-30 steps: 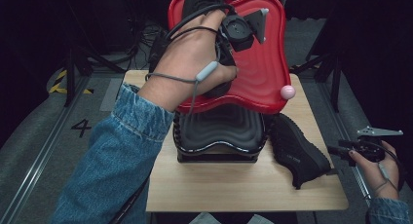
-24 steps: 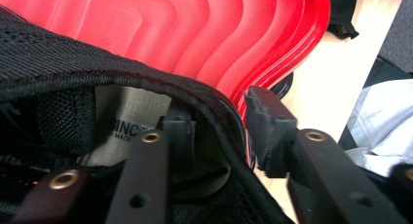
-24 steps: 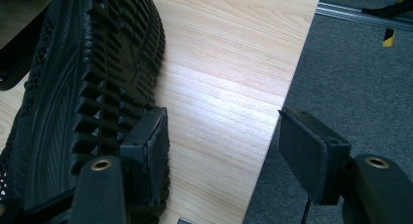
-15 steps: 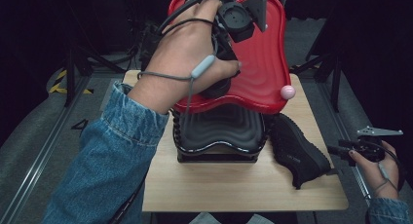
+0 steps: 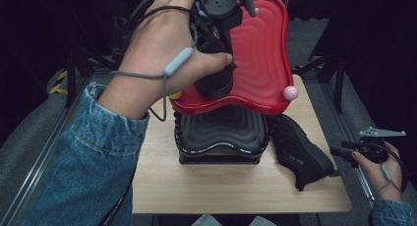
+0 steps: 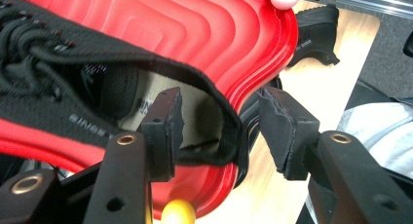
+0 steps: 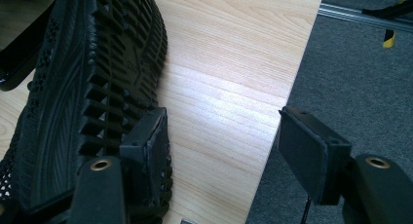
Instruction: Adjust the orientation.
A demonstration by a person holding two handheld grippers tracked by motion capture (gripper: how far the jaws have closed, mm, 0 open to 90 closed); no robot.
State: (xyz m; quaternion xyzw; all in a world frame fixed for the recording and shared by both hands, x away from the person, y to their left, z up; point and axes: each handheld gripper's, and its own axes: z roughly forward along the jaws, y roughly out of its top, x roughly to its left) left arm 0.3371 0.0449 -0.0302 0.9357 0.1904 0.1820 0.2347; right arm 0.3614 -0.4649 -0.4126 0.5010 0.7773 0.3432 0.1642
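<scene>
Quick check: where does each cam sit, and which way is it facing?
High view: above the person's side, looking forward and down at the table; both forearms and hands enter from below.
Left gripper view: rides the left hand-held gripper, facing the black shoe on the red tray.
Right gripper view: rides the right hand-held gripper, facing the second shoe's sole.
Shared: high and left views both show the tray.

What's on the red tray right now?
A black shoe lies on the red tray, laces up; the open left gripper straddles its heel collar. A pink ball sits at the tray's rim. In the high view the hand covers the shoe.
</scene>
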